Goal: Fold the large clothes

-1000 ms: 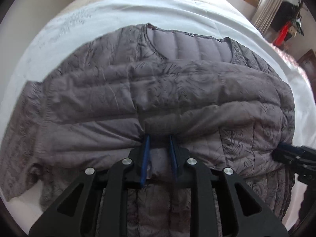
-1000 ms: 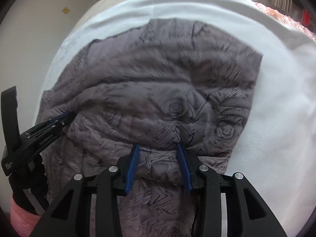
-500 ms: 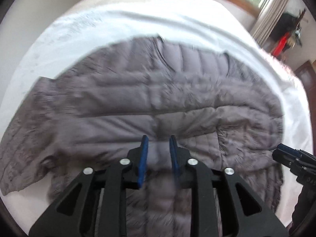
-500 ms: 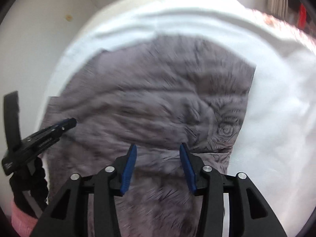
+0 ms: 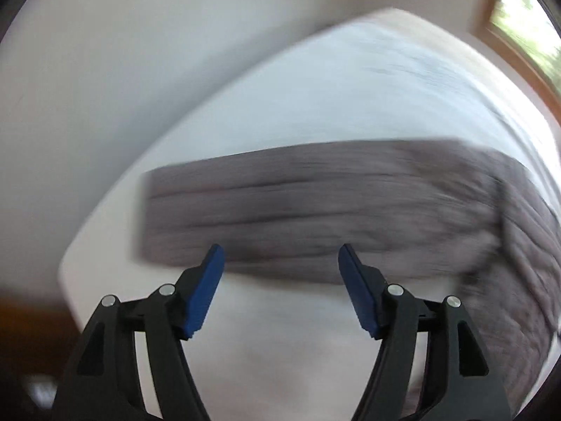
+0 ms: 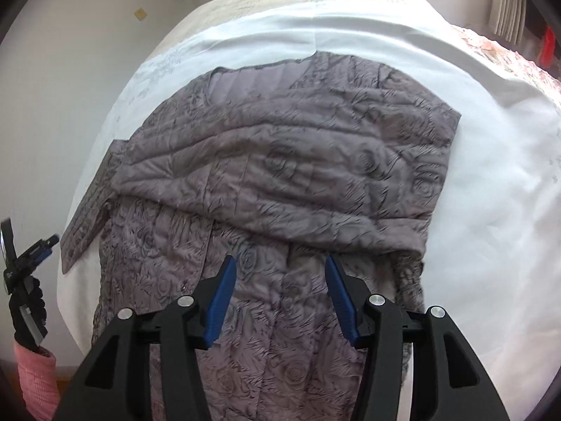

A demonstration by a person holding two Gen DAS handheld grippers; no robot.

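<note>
A grey quilted jacket (image 6: 287, 182) with a rose pattern lies spread on the white bed sheet (image 6: 491, 193), its sleeves folded across the body. My right gripper (image 6: 280, 266) is open and empty, just above the jacket's lower body near the folded sleeve's edge. My left gripper (image 5: 280, 256) is open and empty, off to the jacket's left, facing a blurred sleeve end (image 5: 280, 207) that sticks out over the sheet (image 5: 315, 98). The left gripper also shows at the left edge of the right wrist view (image 6: 31, 256).
A white wall (image 5: 122, 52) runs along the bed's left side. A window with a wooden frame (image 5: 519, 35) is at the far right. A pink floral cover (image 6: 508, 59) lies on the bed's far right. The floor (image 5: 28, 333) shows at the bed's left corner.
Both grippers have let go of the jacket and opened wide. The left gripper swung left toward the sleeve end near the bed's edge; its view is motion-blurred. The right gripper drew back a little.
</note>
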